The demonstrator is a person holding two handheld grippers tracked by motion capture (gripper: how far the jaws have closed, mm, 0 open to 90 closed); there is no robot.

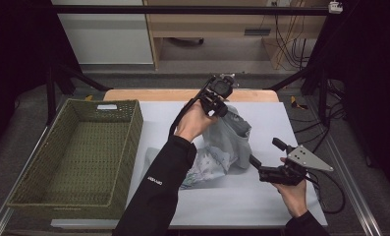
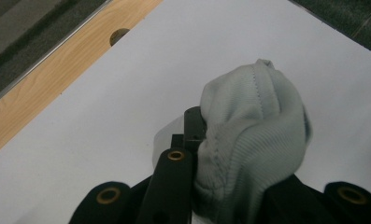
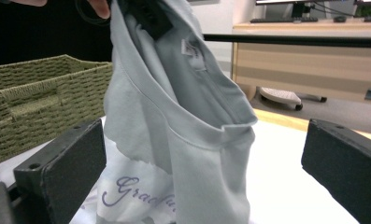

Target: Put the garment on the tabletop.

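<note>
A pale grey-blue garment [image 1: 230,133] hangs over the white mat [image 1: 241,196], its lower part with purple script lettering crumpled on the mat. My left gripper [image 1: 219,102] is shut on the garment's top edge and holds it up above the mat's far middle. In the left gripper view the bunched cloth [image 2: 255,135] sits pinched in that gripper [image 2: 230,140]. My right gripper [image 1: 265,152] stands open just right of the hanging cloth. In the right gripper view the garment [image 3: 188,116] hangs ahead of the wide-apart pads [image 3: 64,161], untouched.
A green woven basket [image 1: 133,129] stands on the left of the table, next to the mat; it shows as a basket wall [image 3: 33,93] in the right gripper view. A wooden table edge [image 1: 158,94] runs along the far side. Black frame bars border the table.
</note>
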